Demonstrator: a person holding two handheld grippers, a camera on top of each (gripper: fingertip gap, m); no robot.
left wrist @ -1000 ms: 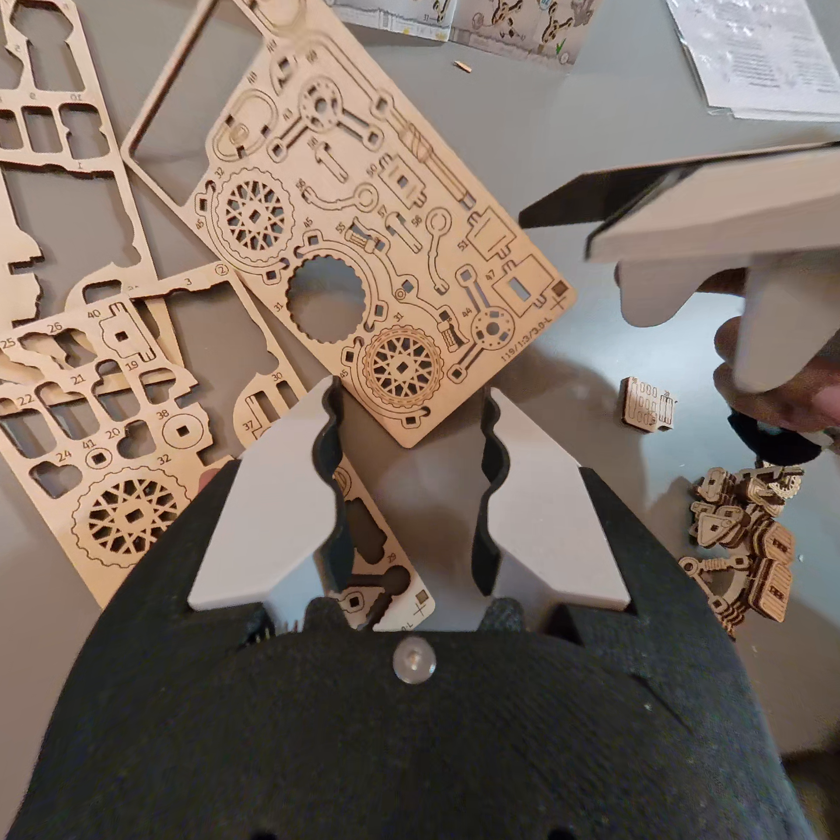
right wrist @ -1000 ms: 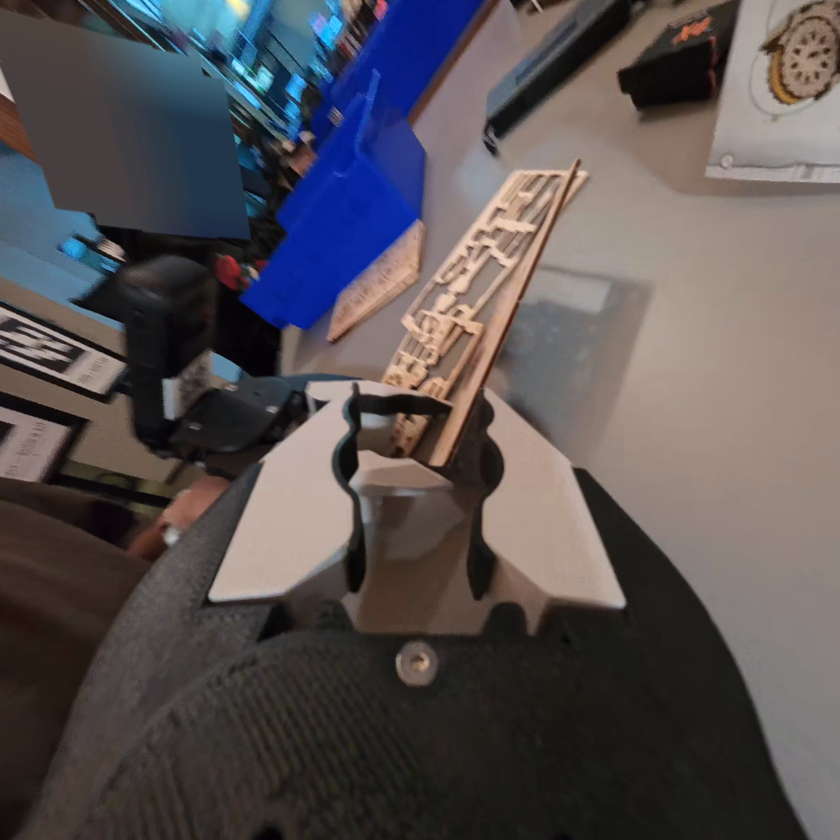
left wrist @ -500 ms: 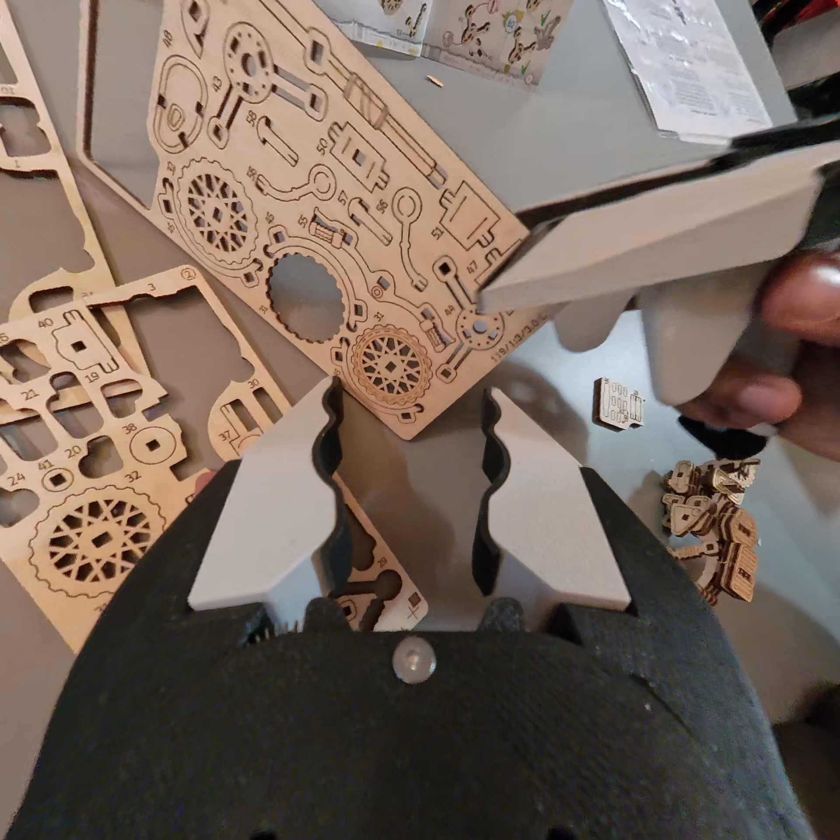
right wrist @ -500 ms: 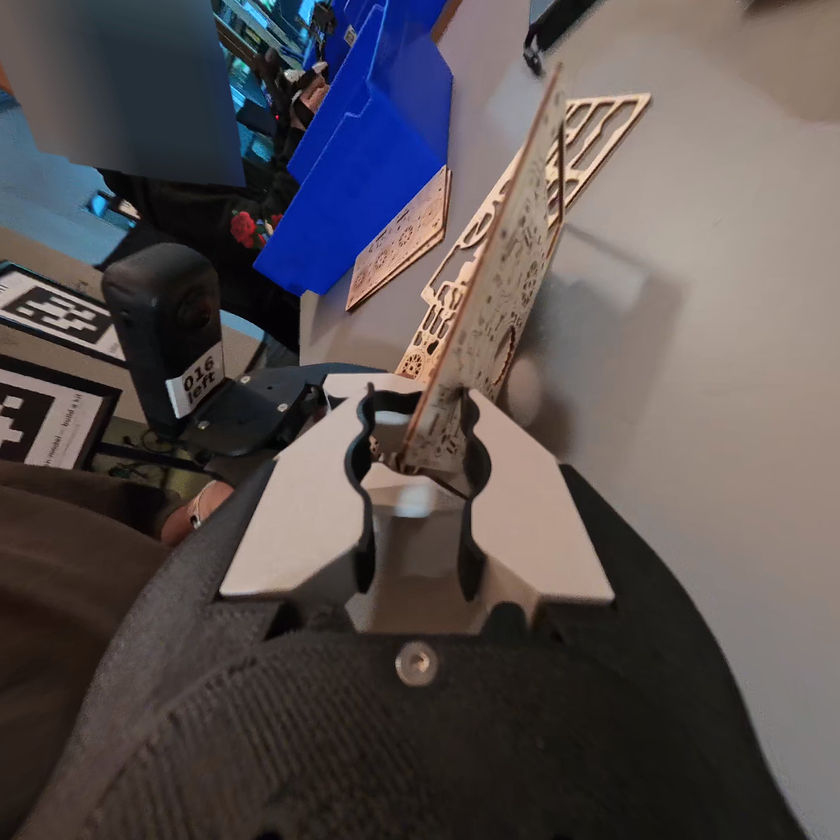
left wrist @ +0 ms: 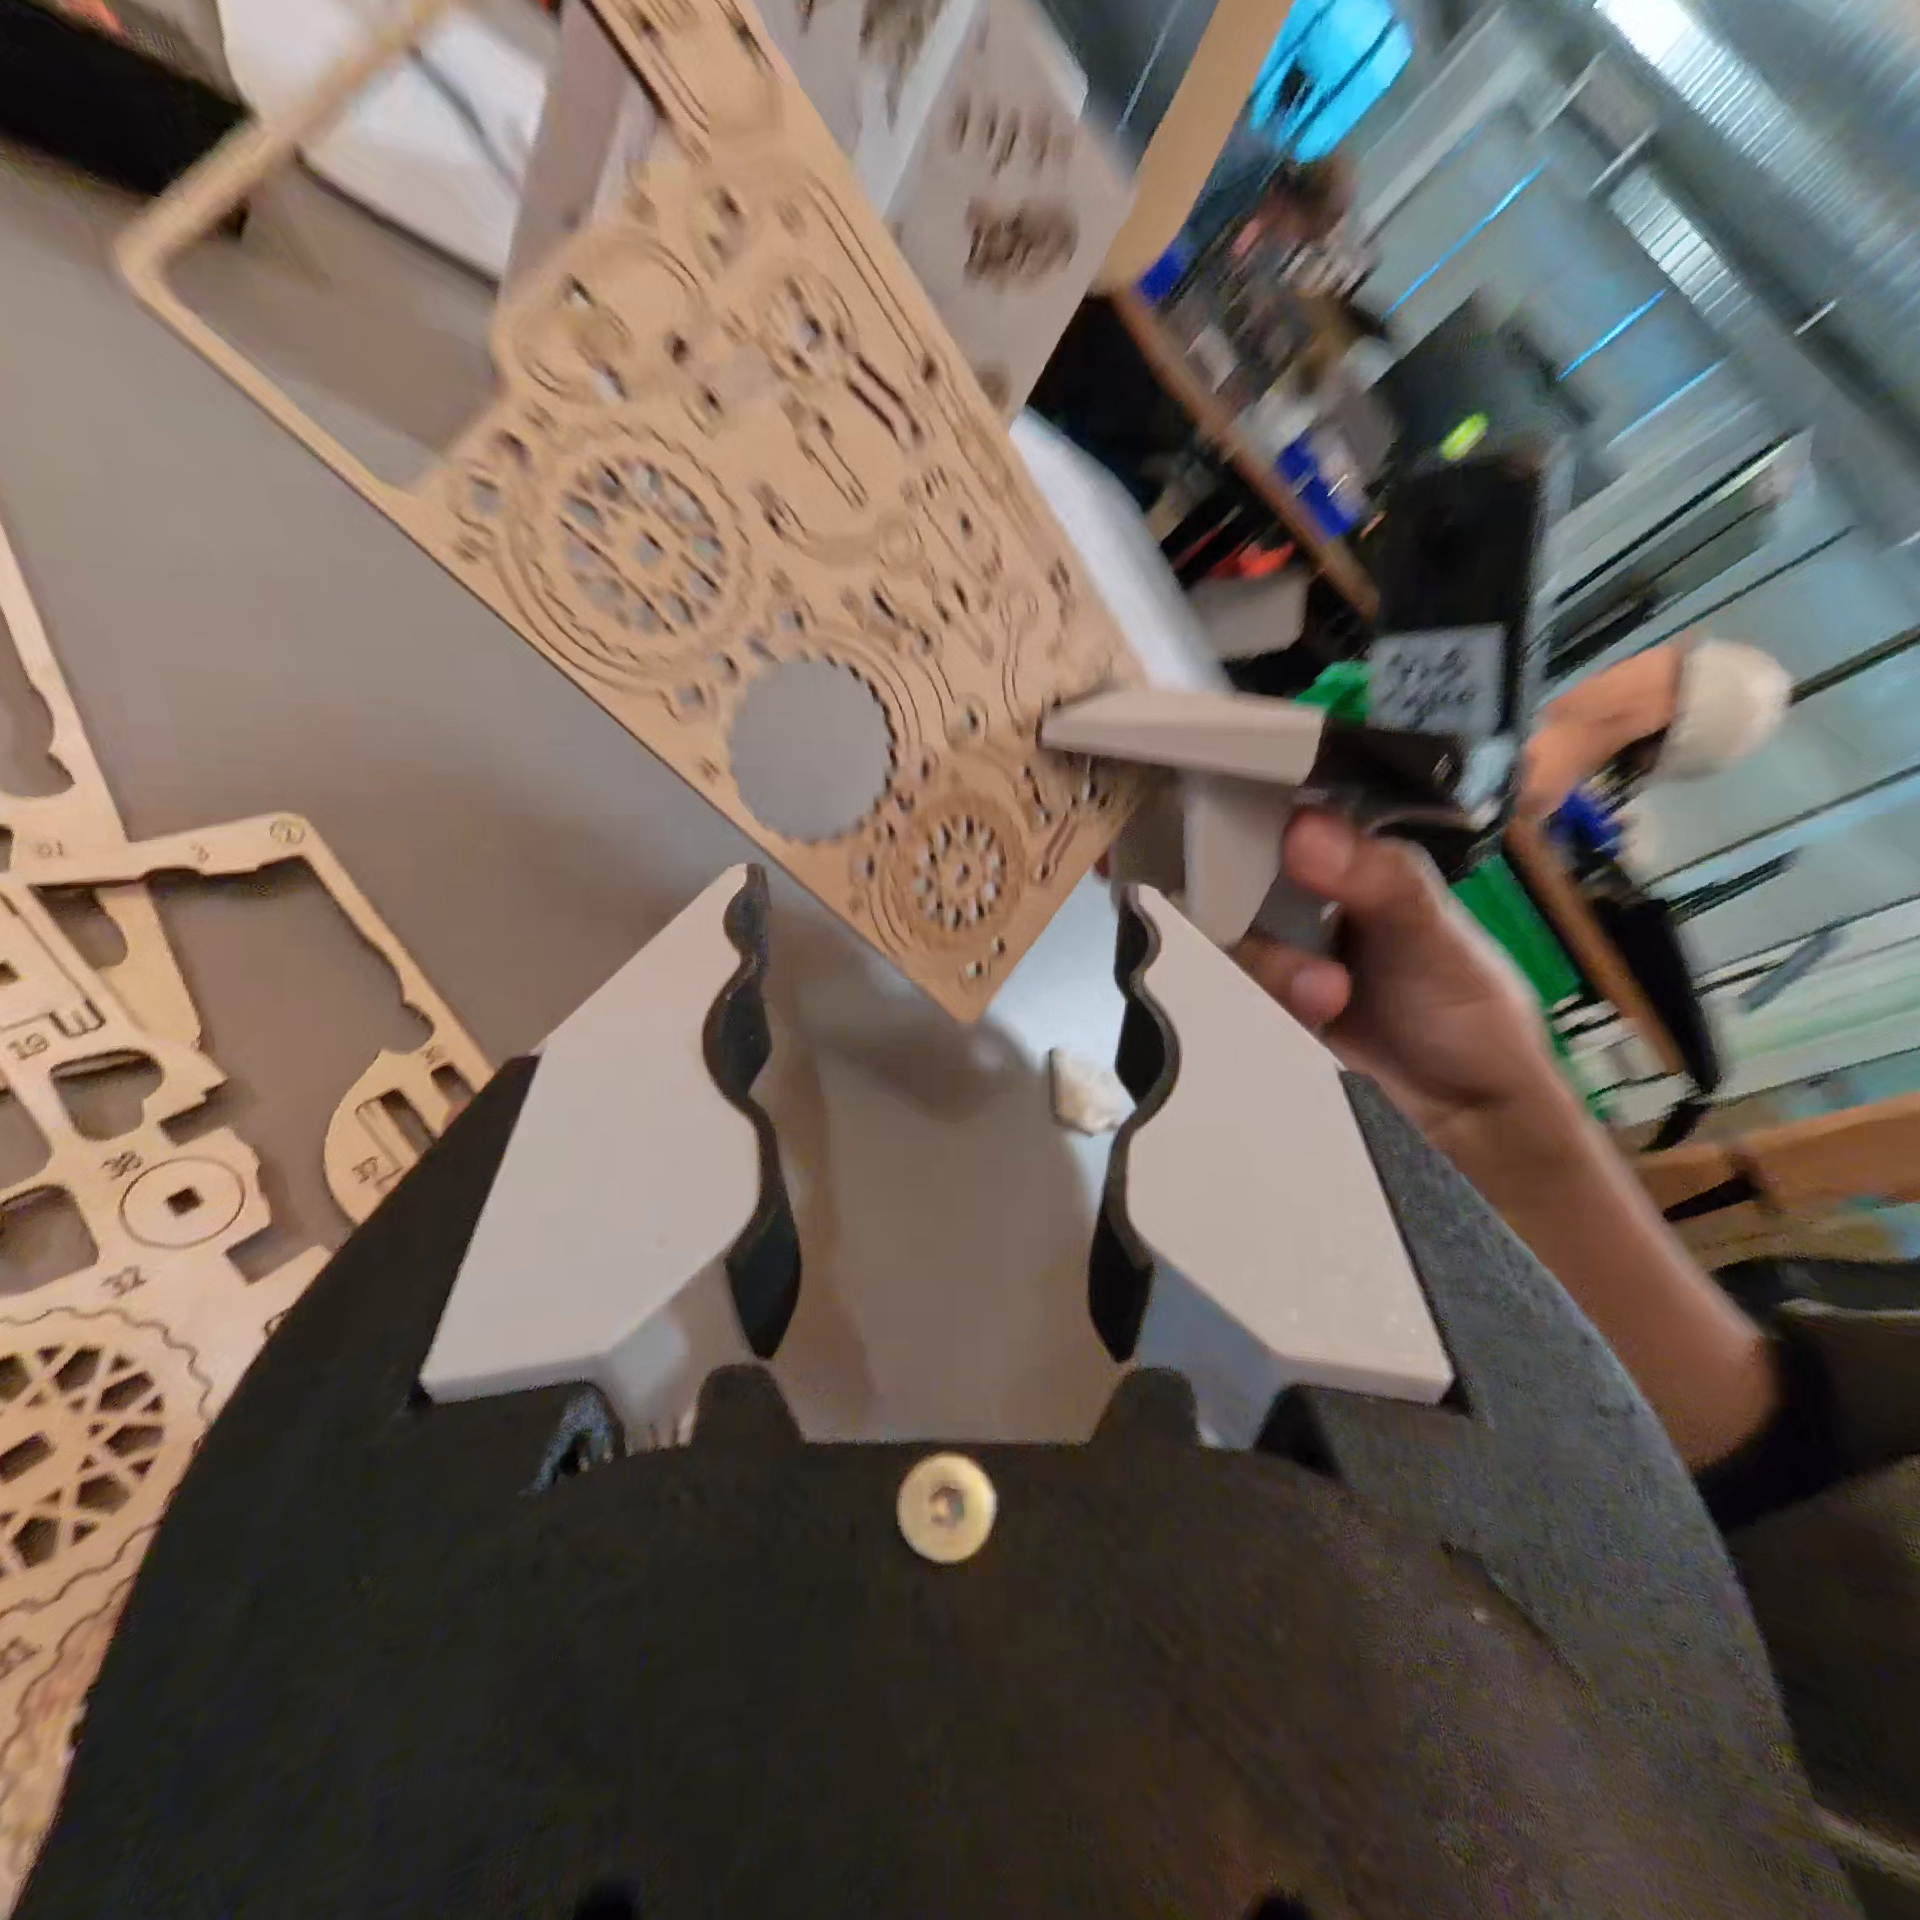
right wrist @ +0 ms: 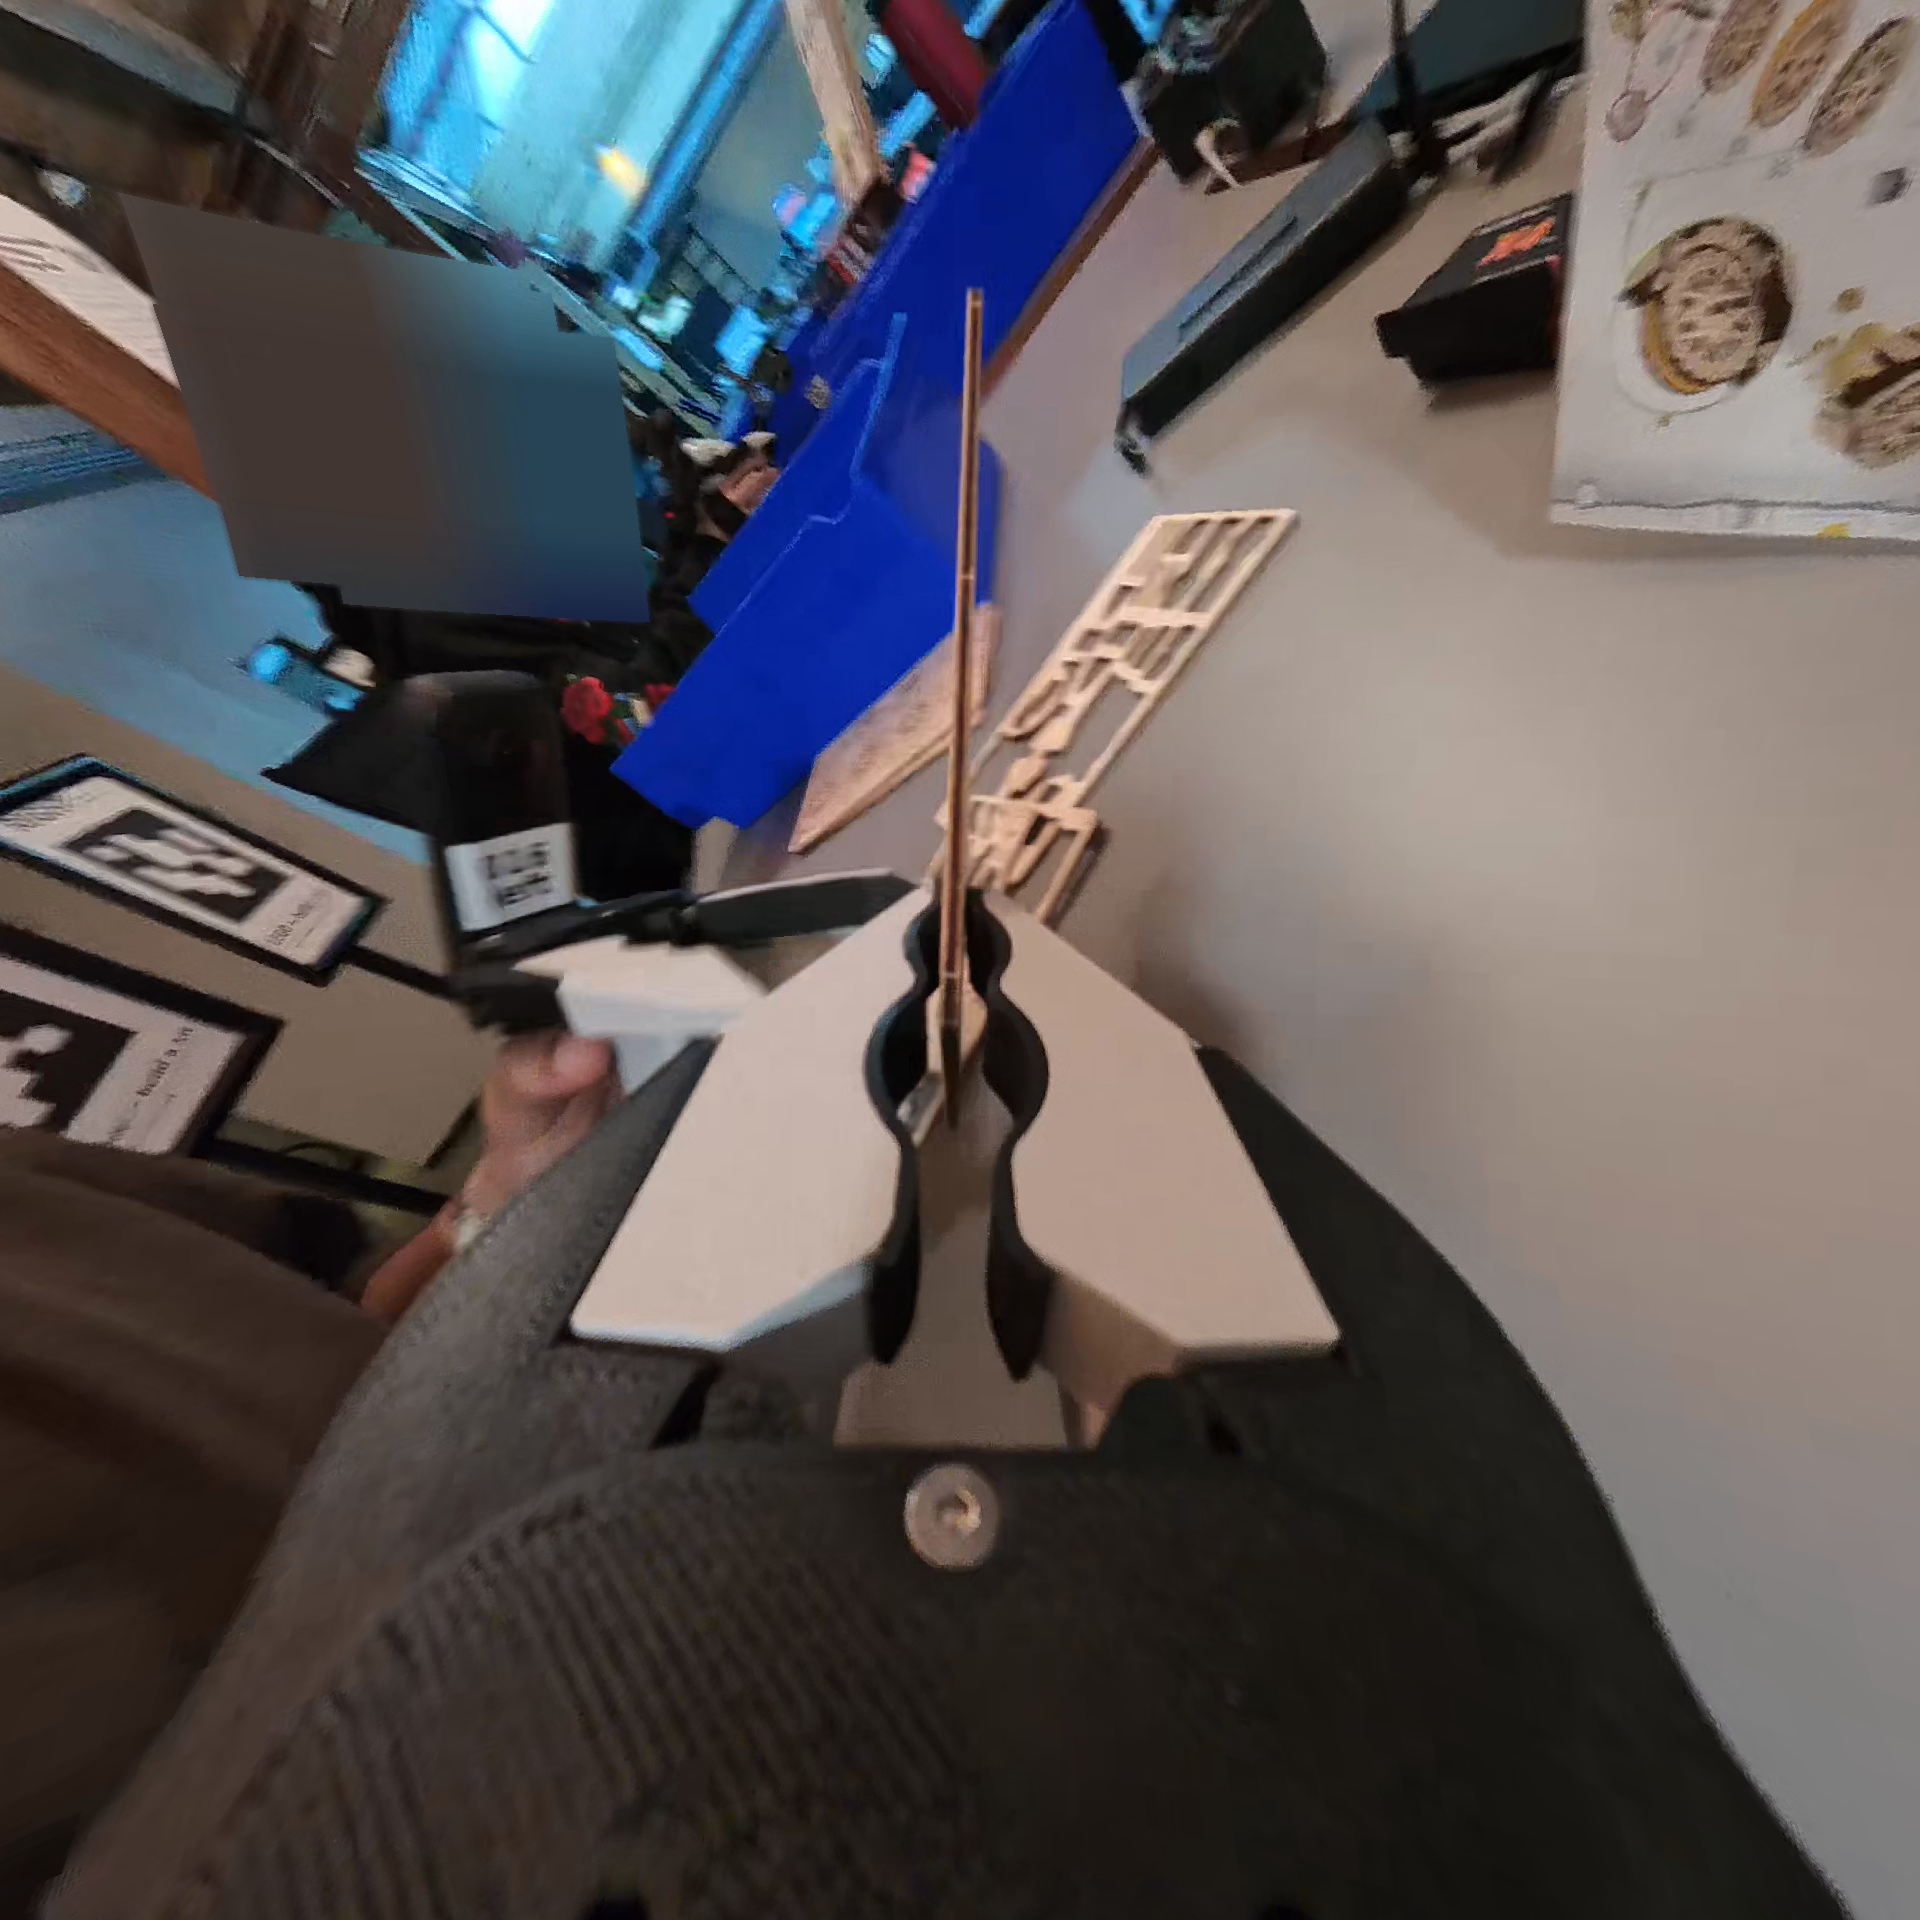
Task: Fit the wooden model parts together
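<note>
A wooden parts sheet (left wrist: 727, 499) with gears and rods cut in it hangs tilted in the air above the grey table (left wrist: 343, 644). My right gripper (left wrist: 1070, 732) is shut on its right edge. In the right wrist view the sheet (right wrist: 964, 623) shows edge-on, upright between the closed fingers of my right gripper (right wrist: 952, 920). My left gripper (left wrist: 940, 899) is open and empty just below the sheet's lower corner. It also shows in the right wrist view (right wrist: 644, 997), low on the left.
More wooden sheets (left wrist: 156, 1143) lie flat at the left, and others (right wrist: 1143, 665) lie farther off. Blue bins (right wrist: 883, 520), a black box (right wrist: 1486, 291) and a printed paper (right wrist: 1745, 260) stand at the back. A hand (left wrist: 1382, 977) holds the right gripper.
My right gripper has closed on the sheet's edge and lifted it off the table, tilting it up. My left gripper has stayed open and now points more upward.
</note>
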